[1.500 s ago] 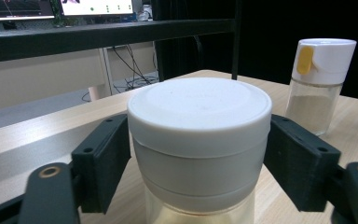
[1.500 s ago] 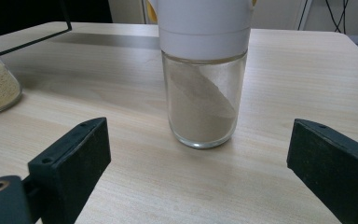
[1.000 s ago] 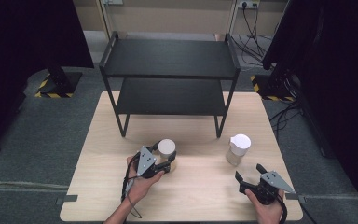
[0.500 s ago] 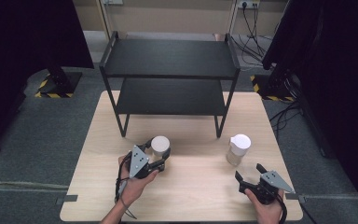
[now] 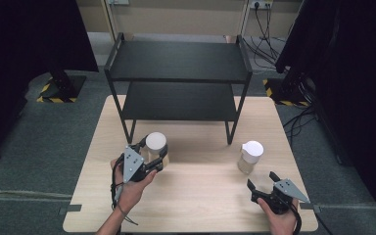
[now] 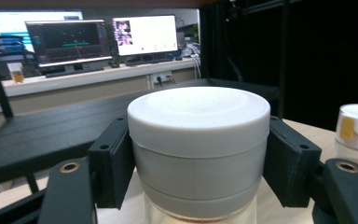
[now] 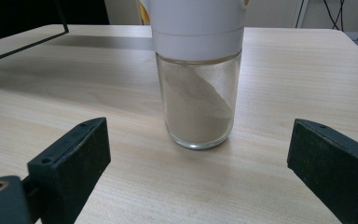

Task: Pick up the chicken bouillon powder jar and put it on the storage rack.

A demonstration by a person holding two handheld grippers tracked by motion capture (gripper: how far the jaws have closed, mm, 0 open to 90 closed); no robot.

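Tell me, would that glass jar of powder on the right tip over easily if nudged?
Probably near the top: the jar is tall and narrow, and its white cap is wider than the glass. The powder sits low, which may steady it. Smooth glass might slip between the open right gripper.

Nothing here can be read. The monitors (image 6: pixel 102 39) behind the black shelf (image 6: pixel 51 130) glow with windows and graphs, but any writing on them is too small and blurred to make out. The white-lidded jar (image 6: pixel 198 149) in front of that shelf carries no lettering, nor does the second jar (image 7: pixel 198 88) with its yellow mark.
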